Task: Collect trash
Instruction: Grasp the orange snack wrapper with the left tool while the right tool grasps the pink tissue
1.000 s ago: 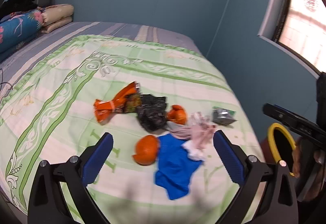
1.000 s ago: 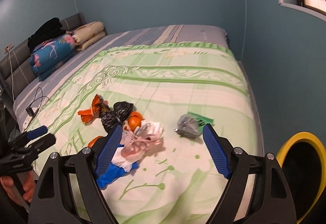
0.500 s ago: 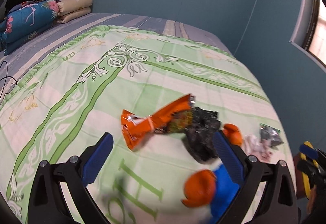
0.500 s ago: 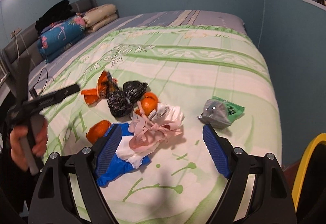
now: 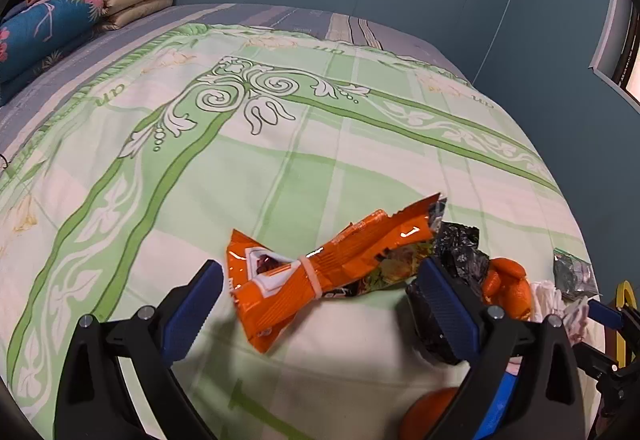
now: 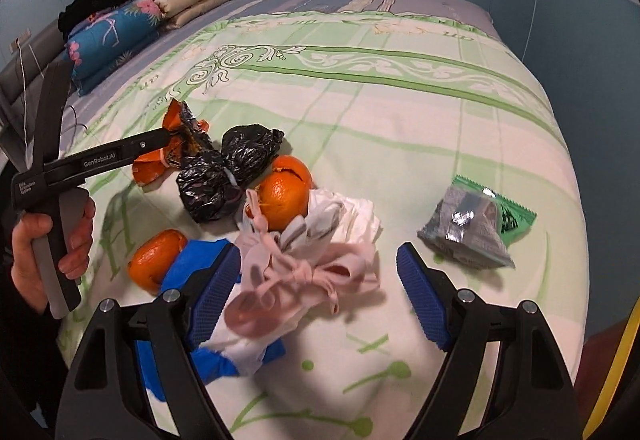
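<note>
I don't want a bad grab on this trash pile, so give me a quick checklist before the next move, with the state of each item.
1. Left tool open with nothing in it: ok.
2. Orange snack wrapper lies between the left tool's fingers, pads not yet pressing it: ok.
3. Right tool holding nothing, jaws closing slightly: ok.
4. Pink and white tissue wad lined up between the right tool's fingers: ok.
5. Wad clear of neighbours: not ok, it lies against the orange peel and over the blue scrap.
6. Yellow-rimmed bin open and within reach: cannot tell.
</note>
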